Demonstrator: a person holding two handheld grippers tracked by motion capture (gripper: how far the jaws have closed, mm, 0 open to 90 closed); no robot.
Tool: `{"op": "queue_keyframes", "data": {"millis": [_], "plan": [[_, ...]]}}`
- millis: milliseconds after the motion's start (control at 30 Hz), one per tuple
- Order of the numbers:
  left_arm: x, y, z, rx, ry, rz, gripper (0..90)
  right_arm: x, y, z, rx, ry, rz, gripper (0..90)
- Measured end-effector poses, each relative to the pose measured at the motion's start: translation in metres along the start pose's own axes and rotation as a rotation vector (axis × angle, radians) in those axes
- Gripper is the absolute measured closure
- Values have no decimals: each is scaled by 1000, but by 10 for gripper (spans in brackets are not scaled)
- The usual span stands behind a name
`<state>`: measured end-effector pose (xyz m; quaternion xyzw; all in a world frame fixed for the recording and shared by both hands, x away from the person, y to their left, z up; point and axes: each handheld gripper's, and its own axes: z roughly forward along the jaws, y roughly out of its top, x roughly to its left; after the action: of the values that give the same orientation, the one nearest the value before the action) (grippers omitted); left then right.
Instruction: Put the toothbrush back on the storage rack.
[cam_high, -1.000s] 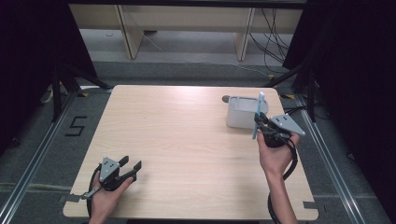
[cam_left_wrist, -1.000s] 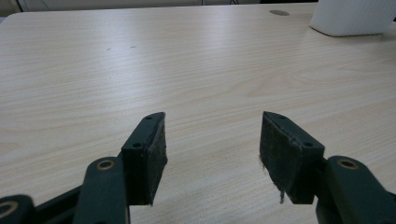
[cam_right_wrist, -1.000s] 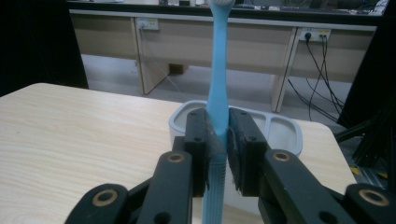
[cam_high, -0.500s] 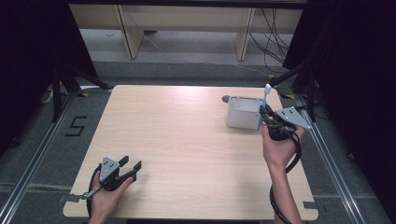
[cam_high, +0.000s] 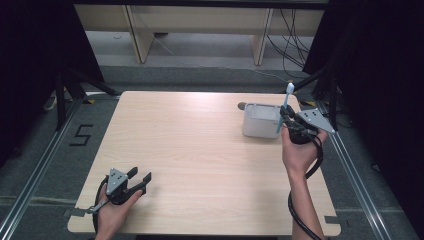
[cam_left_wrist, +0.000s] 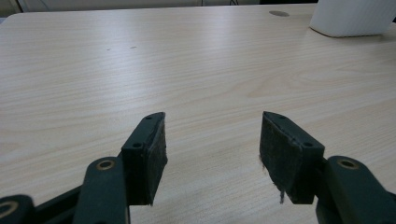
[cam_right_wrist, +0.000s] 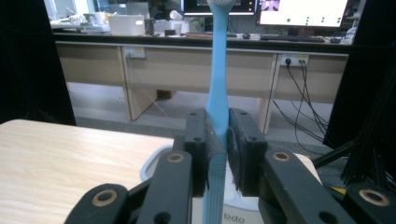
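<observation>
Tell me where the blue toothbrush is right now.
In the high view the blue toothbrush stands upright at the table's far right, clamped in the right gripper, beside the white cup.

only the white box (cam_high: 260, 121) interrupts the table (cam_high: 200, 145).

A fixed overhead camera looks forward and down across the table (cam_high: 200, 145); two cameras ride low along each gripper's jaws, both sharing the white container (cam_high: 260, 121).

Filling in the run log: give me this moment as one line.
right tongs: shut on blue toothbrush, upright beside white cup | left tongs: open, holding nothing, near table front edge
</observation>
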<state>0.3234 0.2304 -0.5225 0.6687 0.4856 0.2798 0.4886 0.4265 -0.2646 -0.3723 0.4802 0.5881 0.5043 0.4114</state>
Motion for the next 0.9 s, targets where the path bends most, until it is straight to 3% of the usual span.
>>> {"op": "queue_keyframes", "data": {"millis": [900], "plan": [[0,0,0,-3,1,-1,408,-8,7,18,-27,-33,24,787]]}}
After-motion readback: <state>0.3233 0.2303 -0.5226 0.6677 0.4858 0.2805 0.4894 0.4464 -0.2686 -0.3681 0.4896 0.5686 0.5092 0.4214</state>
